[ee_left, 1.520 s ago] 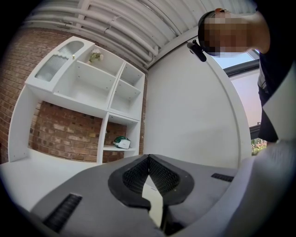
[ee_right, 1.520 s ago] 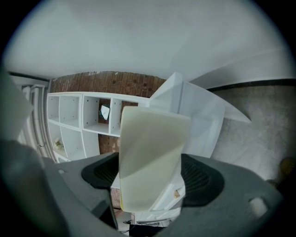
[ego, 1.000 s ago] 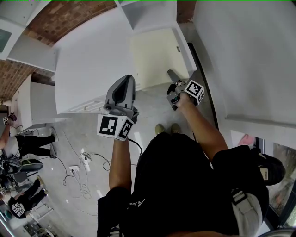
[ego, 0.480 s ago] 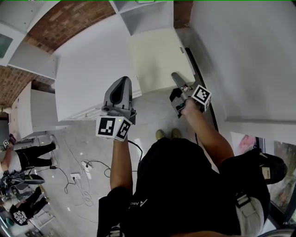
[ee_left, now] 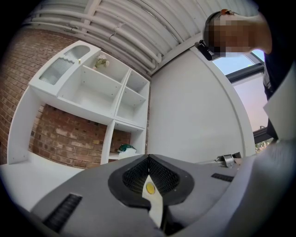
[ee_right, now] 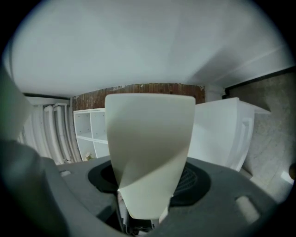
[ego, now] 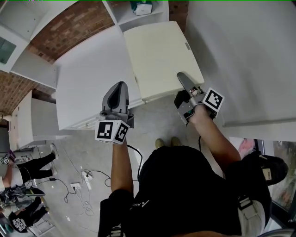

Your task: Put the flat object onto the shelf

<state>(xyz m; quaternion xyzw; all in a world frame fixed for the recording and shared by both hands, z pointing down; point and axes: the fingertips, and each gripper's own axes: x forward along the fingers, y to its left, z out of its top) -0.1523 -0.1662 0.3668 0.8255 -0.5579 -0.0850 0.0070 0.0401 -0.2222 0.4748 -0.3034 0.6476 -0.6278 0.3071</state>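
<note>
The flat object (ego: 159,58) is a large cream panel, held out level in front of me above the floor. My right gripper (ego: 183,79) is shut on its near right edge. In the right gripper view the panel (ee_right: 150,148) rises from between the jaws and fills the middle. My left gripper (ego: 119,88) hangs just left of the panel, apart from it, with its jaws together. Only a thin cream sliver shows between them in the left gripper view (ee_left: 151,194). The white shelf unit (ego: 138,16) stands ahead, also seen in the left gripper view (ee_left: 99,90).
A green thing (ego: 141,6) lies in one shelf bay. A white cabinet (ego: 90,78) stands to the left under the panel. A white wall (ego: 245,55) runs along the right. People (ego: 21,155) and cables (ego: 85,178) are on the floor at the lower left.
The panel has come toward me with the right gripper and now covers more of the view. Both grippers sit lower in the frame; the shelf has come into sight at the top.
</note>
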